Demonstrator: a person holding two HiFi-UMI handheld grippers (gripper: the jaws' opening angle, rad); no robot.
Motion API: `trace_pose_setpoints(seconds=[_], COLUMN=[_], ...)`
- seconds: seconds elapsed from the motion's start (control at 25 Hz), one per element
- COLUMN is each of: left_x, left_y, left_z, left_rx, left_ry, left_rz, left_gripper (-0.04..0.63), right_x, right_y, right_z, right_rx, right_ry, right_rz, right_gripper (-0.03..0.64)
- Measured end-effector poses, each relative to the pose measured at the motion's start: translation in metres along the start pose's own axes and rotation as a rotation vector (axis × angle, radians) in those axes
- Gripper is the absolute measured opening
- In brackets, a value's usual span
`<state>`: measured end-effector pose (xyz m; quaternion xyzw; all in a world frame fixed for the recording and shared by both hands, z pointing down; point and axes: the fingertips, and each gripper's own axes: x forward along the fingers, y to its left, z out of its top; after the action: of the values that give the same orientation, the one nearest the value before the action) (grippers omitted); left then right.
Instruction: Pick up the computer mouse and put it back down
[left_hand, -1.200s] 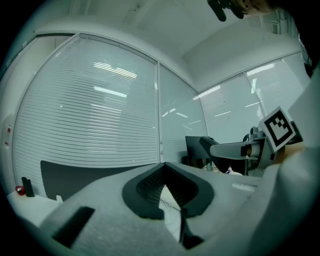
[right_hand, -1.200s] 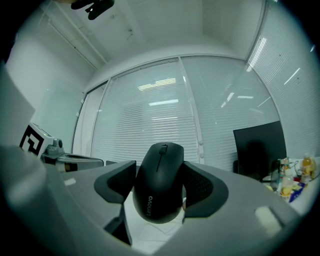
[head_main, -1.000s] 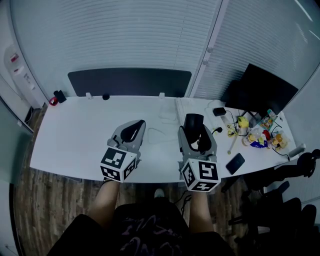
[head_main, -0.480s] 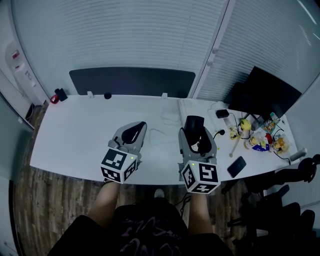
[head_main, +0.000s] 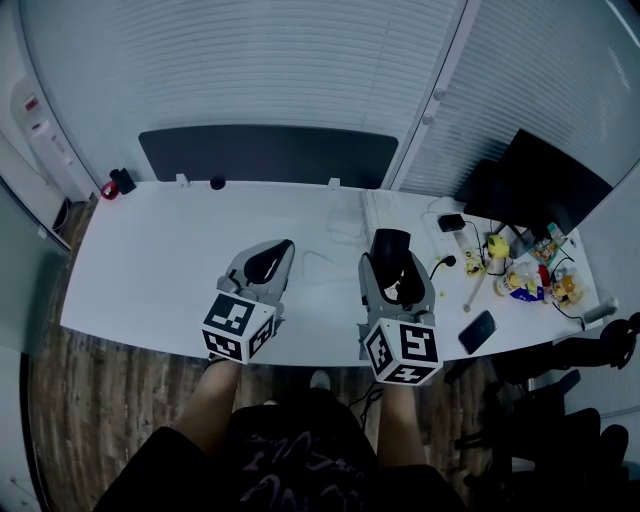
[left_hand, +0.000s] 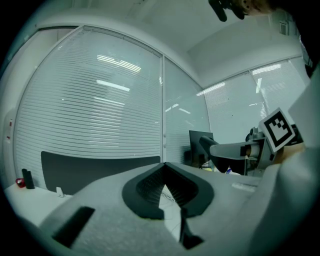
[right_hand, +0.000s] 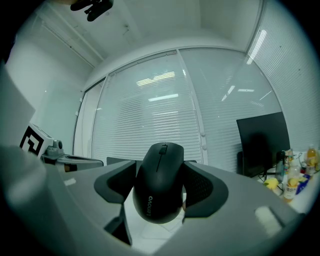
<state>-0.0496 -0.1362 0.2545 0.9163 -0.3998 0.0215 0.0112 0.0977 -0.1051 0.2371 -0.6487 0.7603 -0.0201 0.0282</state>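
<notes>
A black computer mouse (right_hand: 160, 182) sits clamped between the two dark pads of my right gripper (right_hand: 159, 190), tilted up off the white table. In the head view the mouse (head_main: 389, 248) shows at the tip of the right gripper (head_main: 392, 268), above the table's middle right. My left gripper (head_main: 262, 263) hovers beside it to the left; its jaws are closed together with nothing between them, as the left gripper view shows (left_hand: 165, 192).
The white table (head_main: 160, 260) runs across the view, with a dark panel (head_main: 268, 155) behind its far edge. A monitor (head_main: 545, 190), a phone (head_main: 475, 330), bottles and small clutter (head_main: 520, 275) crowd the right end. White cables (head_main: 345, 225) lie behind the grippers.
Both grippers keep their places; the right one still holds the mouse. Only the head camera has shifted slightly.
</notes>
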Motion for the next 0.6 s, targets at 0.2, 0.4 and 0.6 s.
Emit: trace_pose_setpoints(seconds=[0.2, 0.4, 0.6], left_x=[0.004, 0.012, 0.015], left_y=[0.000, 0.001, 0.002], left_z=[-0.006, -0.018, -0.034], left_rx=[-0.011, -0.029, -0.048], left_ry=[0.011, 0.040, 0.069], left_rz=[0.001, 0.003, 0.005], left_gripper=[0.000, 0.000, 0.000], right_x=[0.003, 0.008, 0.010], right_y=[-0.004, -0.010, -0.012], right_z=[-0.008, -0.020, -0.038], right_rx=[0.007, 0.017, 0.029], right_ry=[0.019, 0.051, 0.087], right_rz=[-0.001, -0.002, -0.003], right_gripper=[0.302, 0.302, 0.302])
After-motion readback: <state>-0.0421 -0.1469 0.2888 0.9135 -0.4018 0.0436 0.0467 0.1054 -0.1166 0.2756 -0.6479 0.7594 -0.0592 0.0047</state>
